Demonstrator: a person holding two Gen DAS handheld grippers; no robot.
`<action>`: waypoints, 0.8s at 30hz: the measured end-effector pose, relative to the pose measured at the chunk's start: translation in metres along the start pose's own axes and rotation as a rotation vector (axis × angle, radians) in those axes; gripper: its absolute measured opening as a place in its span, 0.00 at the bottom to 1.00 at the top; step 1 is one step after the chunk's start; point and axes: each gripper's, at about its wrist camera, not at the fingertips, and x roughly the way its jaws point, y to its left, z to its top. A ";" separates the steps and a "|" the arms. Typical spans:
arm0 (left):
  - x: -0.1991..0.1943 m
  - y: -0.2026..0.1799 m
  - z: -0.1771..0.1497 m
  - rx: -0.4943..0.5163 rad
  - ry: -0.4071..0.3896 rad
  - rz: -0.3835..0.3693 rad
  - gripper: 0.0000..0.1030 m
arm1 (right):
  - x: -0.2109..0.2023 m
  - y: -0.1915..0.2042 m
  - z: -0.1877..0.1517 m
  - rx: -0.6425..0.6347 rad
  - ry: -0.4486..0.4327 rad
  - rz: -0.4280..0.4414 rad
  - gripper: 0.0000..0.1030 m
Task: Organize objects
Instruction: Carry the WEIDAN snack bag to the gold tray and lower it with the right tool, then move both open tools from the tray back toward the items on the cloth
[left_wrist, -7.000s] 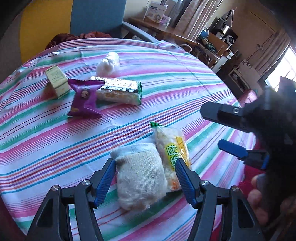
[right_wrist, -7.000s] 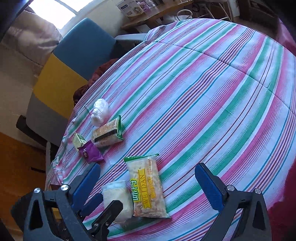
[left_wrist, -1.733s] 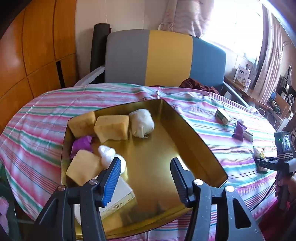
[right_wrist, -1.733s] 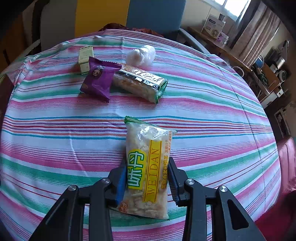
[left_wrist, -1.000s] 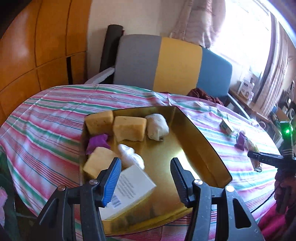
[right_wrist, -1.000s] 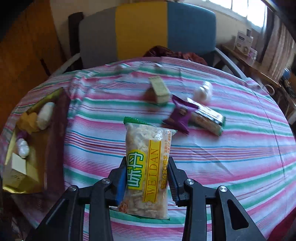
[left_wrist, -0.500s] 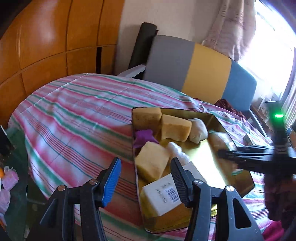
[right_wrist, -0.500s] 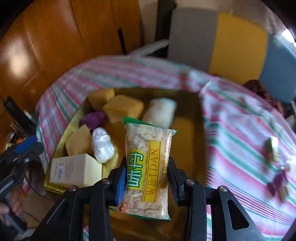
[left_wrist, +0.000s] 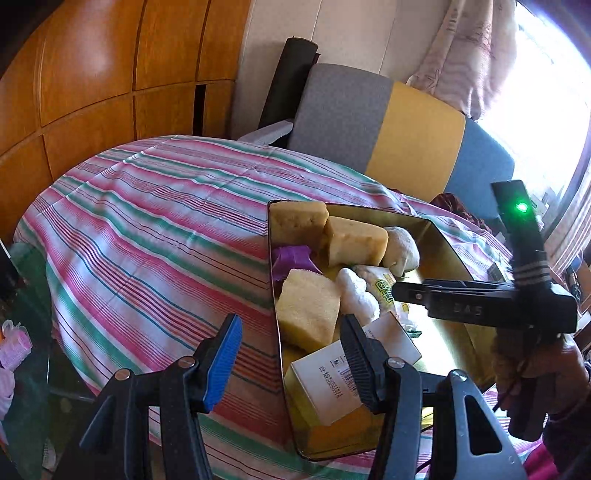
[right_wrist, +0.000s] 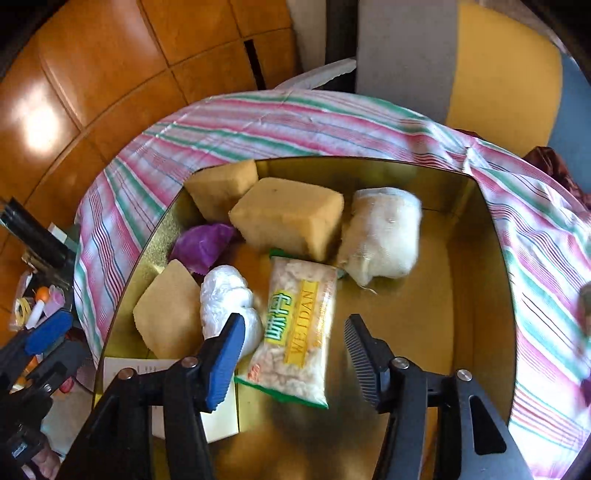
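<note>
A gold tray (right_wrist: 476, 280) sits on the striped tablecloth (left_wrist: 147, 236). The yellow WEIDAN snack bag (right_wrist: 295, 328) lies loose in the tray, between the open jaws of my right gripper (right_wrist: 295, 354), which hovers just above it. Around it are yellow sponges (right_wrist: 291, 218), a white sock bundle (right_wrist: 384, 236), a white plastic wad (right_wrist: 225, 299), a purple wrapper (right_wrist: 203, 243) and a white box (left_wrist: 351, 369). My left gripper (left_wrist: 291, 354) is open and empty over the tray's near left rim (left_wrist: 277, 325). The right gripper also shows in the left wrist view (left_wrist: 402, 291).
A grey, yellow and blue chair (left_wrist: 388, 129) stands behind the table. Wooden panelling (left_wrist: 92, 74) lines the left wall. Small clutter lies on the floor at the left (right_wrist: 37, 302). More snack packets sit at the table's far right edge (right_wrist: 585, 295).
My right gripper carried the snack bag from the table over the tray and opened; the bag now lies in the tray. My left gripper drifted left, staying open.
</note>
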 end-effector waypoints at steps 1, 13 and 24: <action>-0.001 -0.001 0.000 0.005 -0.003 0.000 0.54 | -0.004 -0.002 -0.001 0.009 -0.007 -0.001 0.59; -0.019 -0.028 0.001 0.085 -0.034 -0.014 0.54 | -0.070 -0.026 -0.035 0.074 -0.133 -0.030 0.70; -0.023 -0.070 -0.004 0.188 -0.021 -0.057 0.54 | -0.133 -0.102 -0.074 0.182 -0.211 -0.162 0.74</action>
